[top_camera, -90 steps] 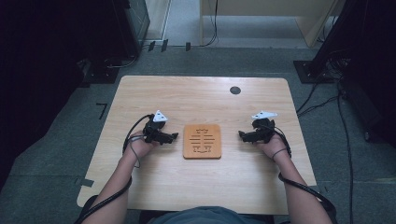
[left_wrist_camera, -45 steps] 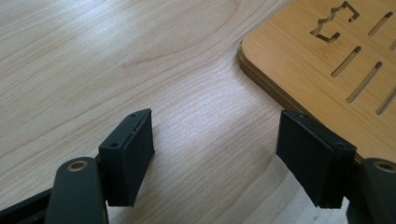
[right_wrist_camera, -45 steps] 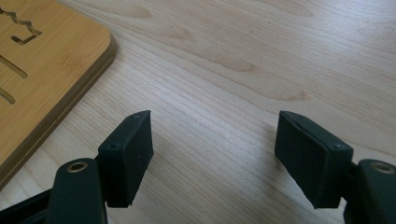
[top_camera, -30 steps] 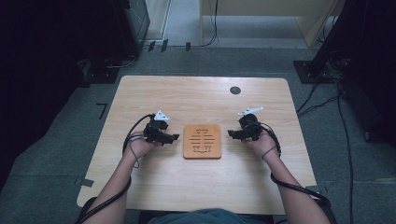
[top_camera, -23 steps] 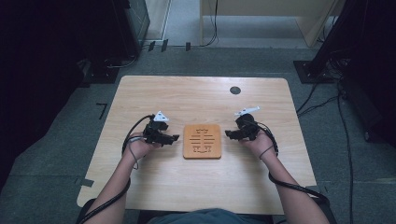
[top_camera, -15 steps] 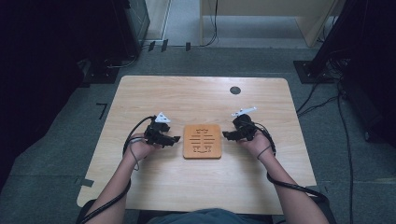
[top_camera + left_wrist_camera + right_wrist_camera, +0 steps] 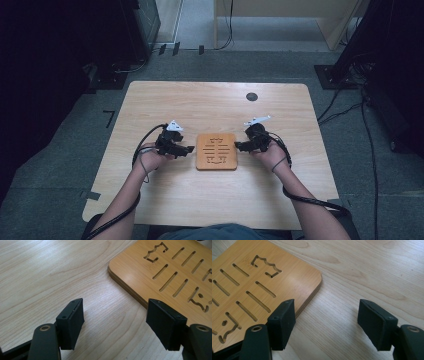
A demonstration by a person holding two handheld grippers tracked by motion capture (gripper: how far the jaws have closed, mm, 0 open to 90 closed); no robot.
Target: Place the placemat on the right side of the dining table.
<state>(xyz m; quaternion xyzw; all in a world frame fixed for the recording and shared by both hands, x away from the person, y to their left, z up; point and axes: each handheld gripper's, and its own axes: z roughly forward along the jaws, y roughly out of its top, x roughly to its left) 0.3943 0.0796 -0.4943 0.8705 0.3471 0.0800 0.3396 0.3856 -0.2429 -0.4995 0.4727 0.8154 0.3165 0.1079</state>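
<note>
A square wooden board point(image 7: 216, 151) with cut slots lies flat in the middle of the table. My left gripper point(image 7: 189, 149) rests on the table just off the board's left edge. Its jaws have just been opening, with bare table between them. In the left gripper view the gripper point(image 7: 116, 312) is open and its right jaw stands over the edge of the board point(image 7: 170, 272). My right gripper point(image 7: 239, 146) sits at the board's right edge. In the right gripper view that gripper point(image 7: 325, 312) is open, its left jaw over the rim of the board point(image 7: 249, 285).
The light wooden table point(image 7: 210, 107) has a round black grommet point(image 7: 252, 96) near its far edge. Cables trail from both grippers along the forearms. Dark equipment and cables stand on the grey floor around the table.
My right gripper has slid left across the table up to the board's right edge. The left hand has stayed where it was.
</note>
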